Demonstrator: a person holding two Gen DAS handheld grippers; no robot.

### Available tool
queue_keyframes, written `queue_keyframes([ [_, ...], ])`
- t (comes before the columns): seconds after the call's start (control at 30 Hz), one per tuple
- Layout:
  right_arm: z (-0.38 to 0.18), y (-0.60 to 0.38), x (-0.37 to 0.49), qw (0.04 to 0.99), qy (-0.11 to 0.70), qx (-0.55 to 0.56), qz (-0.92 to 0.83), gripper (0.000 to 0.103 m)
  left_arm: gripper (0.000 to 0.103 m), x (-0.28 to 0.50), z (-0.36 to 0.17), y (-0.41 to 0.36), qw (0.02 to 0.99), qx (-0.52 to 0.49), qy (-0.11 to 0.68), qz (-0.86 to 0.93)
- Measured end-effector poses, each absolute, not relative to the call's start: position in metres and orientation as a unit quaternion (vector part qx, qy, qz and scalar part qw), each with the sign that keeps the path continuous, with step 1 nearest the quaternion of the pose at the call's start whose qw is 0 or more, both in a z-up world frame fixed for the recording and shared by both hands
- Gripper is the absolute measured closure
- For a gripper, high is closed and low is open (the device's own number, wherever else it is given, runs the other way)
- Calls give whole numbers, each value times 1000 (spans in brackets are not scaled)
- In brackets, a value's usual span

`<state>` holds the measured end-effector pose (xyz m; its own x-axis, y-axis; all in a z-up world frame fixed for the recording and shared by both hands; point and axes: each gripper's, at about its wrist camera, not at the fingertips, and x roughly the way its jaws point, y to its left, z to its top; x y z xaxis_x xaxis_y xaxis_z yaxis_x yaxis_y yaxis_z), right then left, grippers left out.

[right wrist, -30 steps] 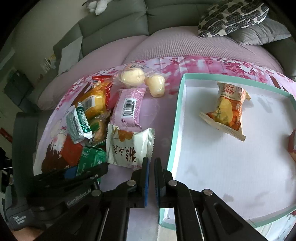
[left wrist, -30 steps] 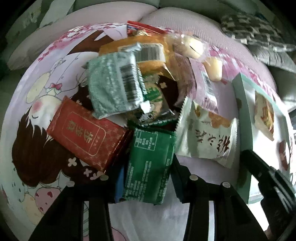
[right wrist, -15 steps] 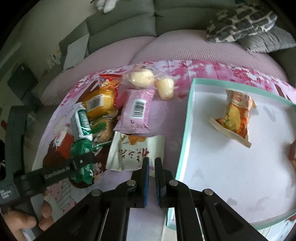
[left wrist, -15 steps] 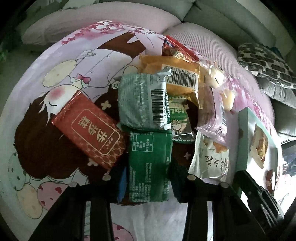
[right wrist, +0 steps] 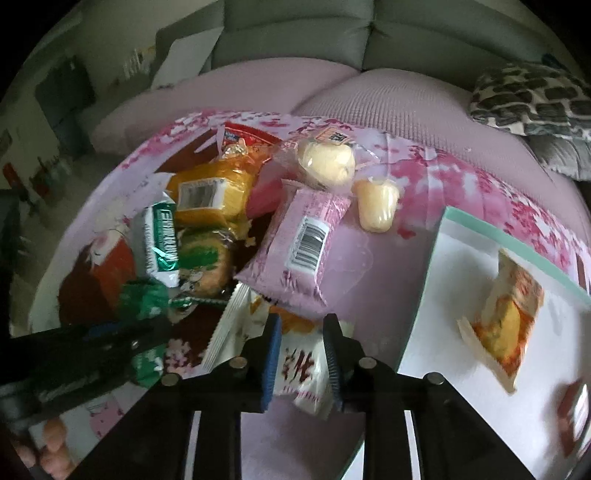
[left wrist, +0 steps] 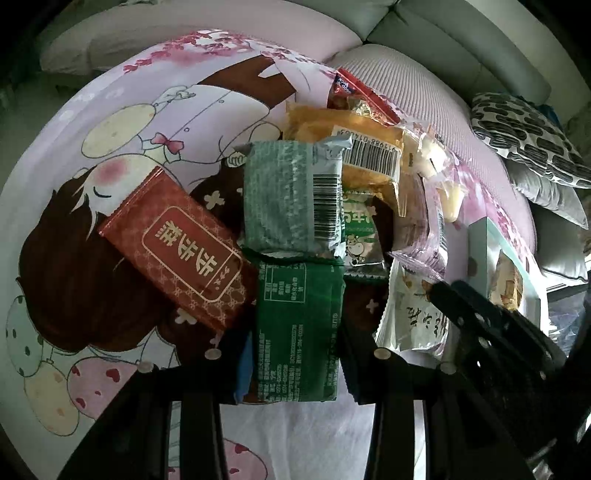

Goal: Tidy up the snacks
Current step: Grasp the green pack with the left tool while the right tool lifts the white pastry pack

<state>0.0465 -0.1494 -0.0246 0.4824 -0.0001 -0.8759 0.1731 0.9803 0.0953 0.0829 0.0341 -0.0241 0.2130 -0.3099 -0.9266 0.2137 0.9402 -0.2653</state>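
My left gripper is open, its jaws on either side of a dark green snack pack that lies on the cartoon-print cloth. A red pack lies to its left and a pale green pack beyond it. My right gripper is partly open over a white snack pack, the jaws straddling it. A pink pack and two yellow jelly cups lie further on. The teal-rimmed white tray at right holds an orange snack pack.
An orange-yellow pack and a red pack sit at the pile's far end. The left gripper shows in the right wrist view. Grey sofa cushions and a patterned pillow lie behind.
The right gripper has opened from shut and moved forward over the white pack. The left gripper has swung left and closed in around the dark green pack.
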Motion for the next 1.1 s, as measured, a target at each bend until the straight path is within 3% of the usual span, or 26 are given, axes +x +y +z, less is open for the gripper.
queue_keyframes([
  [0.13,-31,-155,56,846,522,92,-48,47,61,82,-26,33,777,-43,605,-168],
  [0.3,-38,-160,57,834,530,149,-41,45,61,82,-27,35,775,-45,608,-170],
  [0.6,-43,-142,37,833,535,139,-34,34,61,85,-31,37,765,-63,617,-173],
  [0.93,-44,-124,26,834,551,21,-9,23,61,87,-32,40,761,-71,620,-176],
  [1.1,-42,-117,22,830,557,-25,-3,23,61,87,-32,39,761,-70,620,-176],
])
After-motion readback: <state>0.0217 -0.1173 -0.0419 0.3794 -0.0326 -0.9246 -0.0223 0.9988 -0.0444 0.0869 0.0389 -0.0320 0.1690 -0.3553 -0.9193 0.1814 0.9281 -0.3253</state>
